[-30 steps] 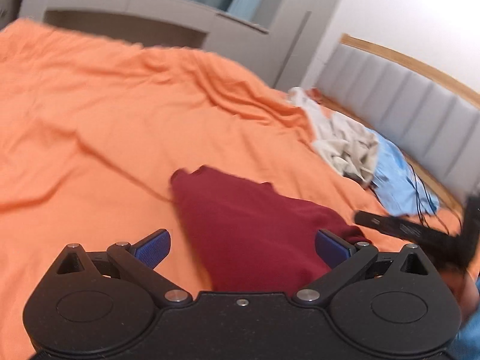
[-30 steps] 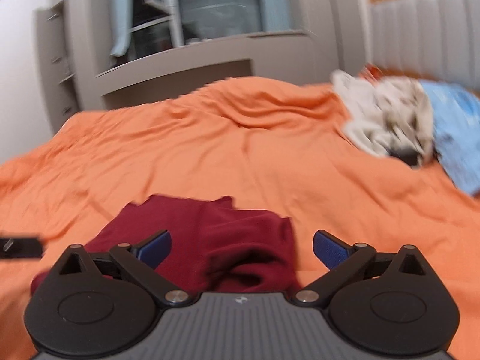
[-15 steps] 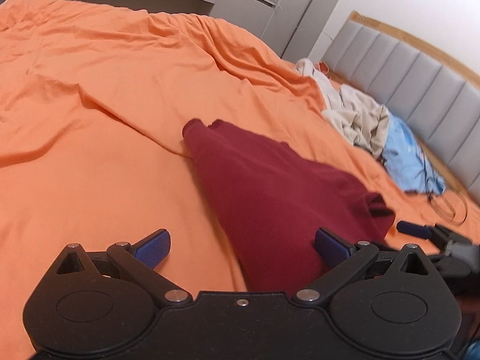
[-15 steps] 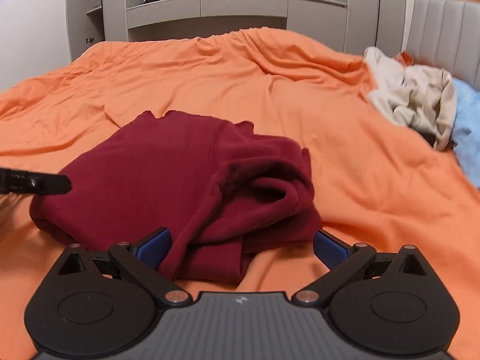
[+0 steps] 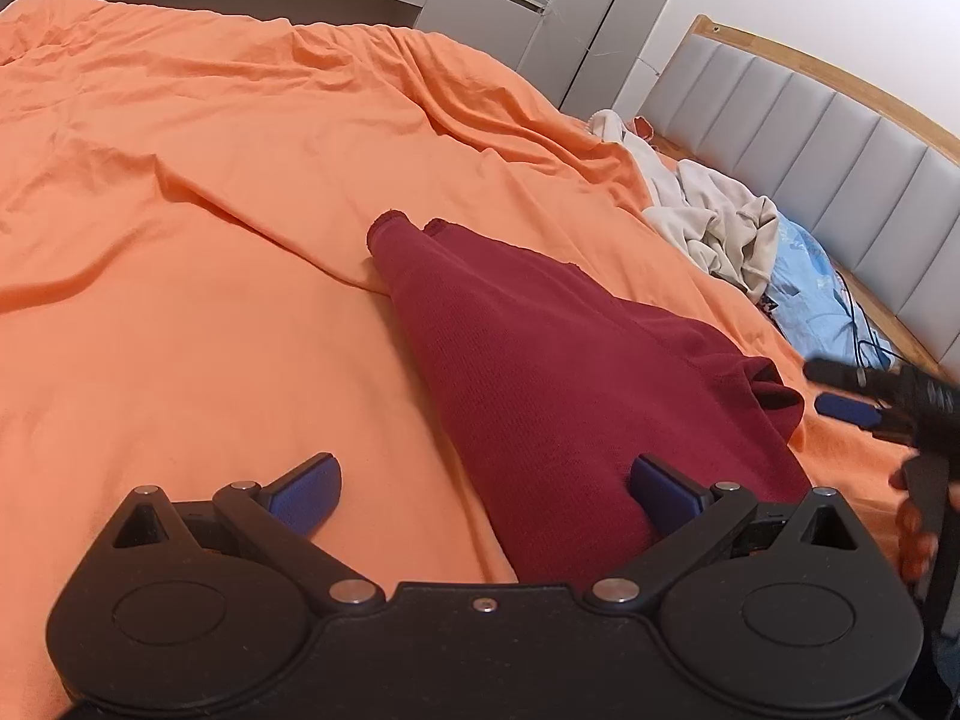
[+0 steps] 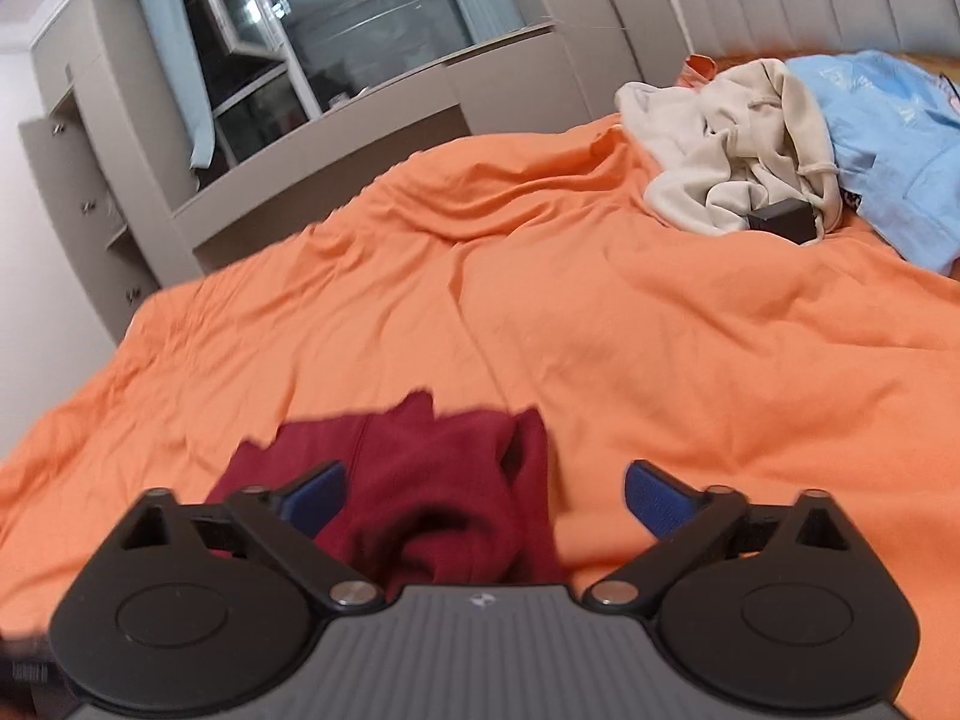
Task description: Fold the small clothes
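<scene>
Garment (image 5: 558, 372) — dark red, loosely folded, rumpled

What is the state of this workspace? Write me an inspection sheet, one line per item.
Surface: bed under a rumpled orange duvet.
Job's things: dark red garment, partly folded, bunched at one end, lying flat on the duvet.
Clutter: beige garment heaped beside a light blue garment near the headboard; small black box against the beige heap.
Grippers: left claw open, one pad over the red garment's edge, gripping nothing; right claw closing, garment between the jaws, not pressed.
Cables: thin dark cable across the blue garment.
Surroundings: grey padded headboard, grey cabinets, window.
</scene>
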Available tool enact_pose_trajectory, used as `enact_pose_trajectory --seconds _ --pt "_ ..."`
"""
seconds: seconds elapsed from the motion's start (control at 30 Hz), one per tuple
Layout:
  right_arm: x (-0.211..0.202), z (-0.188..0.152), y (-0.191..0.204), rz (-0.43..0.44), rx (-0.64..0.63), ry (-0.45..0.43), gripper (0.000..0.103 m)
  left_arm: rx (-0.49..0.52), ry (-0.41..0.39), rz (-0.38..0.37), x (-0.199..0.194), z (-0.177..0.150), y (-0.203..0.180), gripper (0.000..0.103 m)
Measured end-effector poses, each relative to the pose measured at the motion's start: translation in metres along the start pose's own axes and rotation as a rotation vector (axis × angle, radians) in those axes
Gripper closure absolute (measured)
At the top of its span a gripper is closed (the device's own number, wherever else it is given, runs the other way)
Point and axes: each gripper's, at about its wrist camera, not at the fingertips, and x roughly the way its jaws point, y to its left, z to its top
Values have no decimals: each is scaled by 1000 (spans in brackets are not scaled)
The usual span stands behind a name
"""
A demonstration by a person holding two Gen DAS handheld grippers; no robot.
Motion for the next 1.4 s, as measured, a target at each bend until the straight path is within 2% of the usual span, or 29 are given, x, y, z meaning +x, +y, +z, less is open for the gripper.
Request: enact_pose_trajectory --seconds 0.03,0.1,0.17,0.23,0.27,0.37,0.4,0.63,1.4 --pt "6 3 -3 3 11 -2 24 0 1 -1 0 0 0 0" --pt "23 7 -6 0 32 23 32 -1 0 -2 0 -1 1 0" --pt "38 6 -6 -4 27 56 49 -2 -2 -3 0 -1 1 0" --pt "50 6 -3 -3 2 85 60 -1 -2 -3 0 -1 1 0" --pt "55 3 0 -5 -9 98 70 -1 -2 -3 0 -1 1 0" --pt "58 -4 3 0 -5 140 92 1 -3 -2 1 -1 0 0" --pt "57 -5 3 -12 -10 148 94 2 -3 -2 1 -1 0 0" --pt "40 -14 0 -67 -37 161 96 10 0 -6 2 -1 0 0" --pt "41 -14 2 -68 -60 166 92 16 2 -9 3 -1 0 0"
